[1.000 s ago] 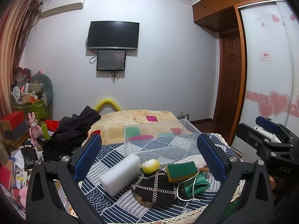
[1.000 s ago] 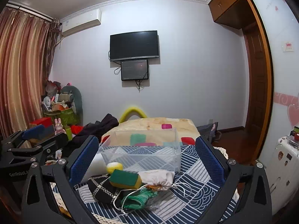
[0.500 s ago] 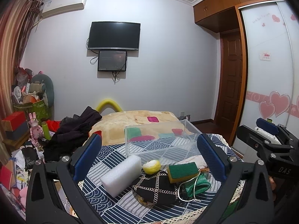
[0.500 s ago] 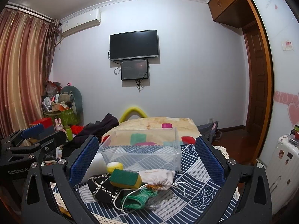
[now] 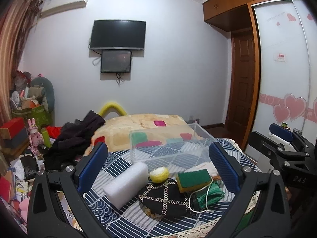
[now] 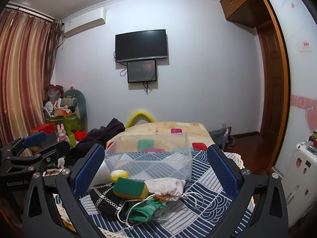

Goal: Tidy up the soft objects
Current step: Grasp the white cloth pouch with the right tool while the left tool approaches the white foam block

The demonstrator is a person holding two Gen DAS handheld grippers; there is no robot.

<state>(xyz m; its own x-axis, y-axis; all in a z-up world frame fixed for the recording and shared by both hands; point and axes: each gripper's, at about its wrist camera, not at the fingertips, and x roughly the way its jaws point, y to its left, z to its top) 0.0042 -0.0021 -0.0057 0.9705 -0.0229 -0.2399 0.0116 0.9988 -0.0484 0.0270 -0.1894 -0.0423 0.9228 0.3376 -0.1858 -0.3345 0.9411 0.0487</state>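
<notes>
On a table with a blue patterned cloth [image 5: 118,158] lie a white foam block [image 5: 126,182], a yellow ball [image 5: 159,175], a green-and-yellow sponge [image 5: 193,180], a black chained pouch [image 5: 165,198], a green mesh cloth [image 5: 208,196] and a white drawstring bag [image 6: 166,186]. Behind them stands a clear plastic box [image 5: 168,144], seemingly empty. My left gripper [image 5: 158,166] is open and empty above the pile. My right gripper [image 6: 156,170] is open and empty; it also shows in the left wrist view [image 5: 283,144].
A bed with a patterned blanket [image 5: 146,125] and dark clothes [image 5: 77,136] lies behind the table. Clutter and boxes [image 5: 17,134] stand at the left. A white suitcase [image 6: 299,170], a wardrobe and a door [image 5: 243,83] are at the right.
Both views have drifted slightly; the objects sit marginally lower and nearer in the left wrist view. Nothing was taken hold of or moved.
</notes>
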